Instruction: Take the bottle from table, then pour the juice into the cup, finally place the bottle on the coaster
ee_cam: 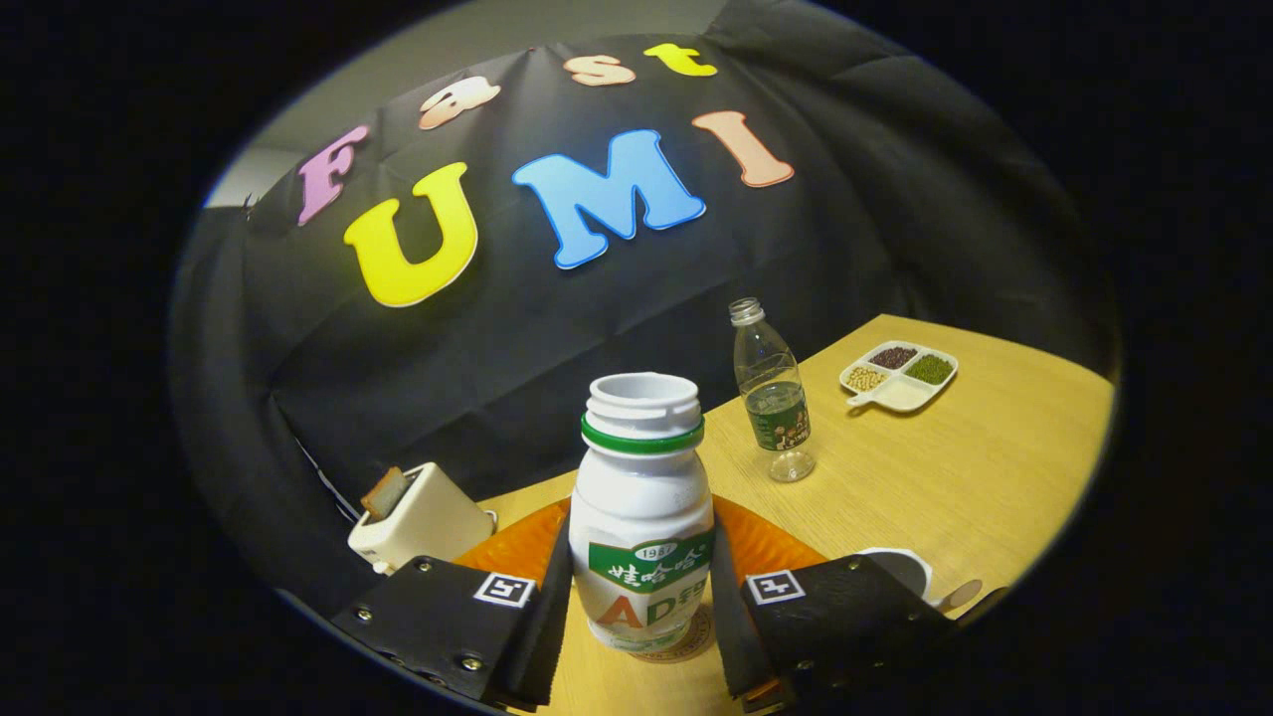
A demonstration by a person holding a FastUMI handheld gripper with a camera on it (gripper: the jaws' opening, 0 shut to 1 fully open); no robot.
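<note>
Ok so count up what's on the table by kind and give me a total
Bottles: 2, white bottle between the gripper fingers, clear bottle beyond
Toasters: 1
Divided dishes: 1
Cups: 1
Coasters: 1
Orange mats: 1
Total: 7

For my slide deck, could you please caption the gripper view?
Gripper shut on the open white bottle, its base at the coaster before an orange mat.

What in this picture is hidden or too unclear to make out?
- Cup: mostly behind the gripper's finger; contents hidden.
- Coaster: only a sliver shows under the white bottle.
- White bottle: opaque, so any juice left is unseen.
- Orange mat: largely covered by the bottle and fingers.
</note>
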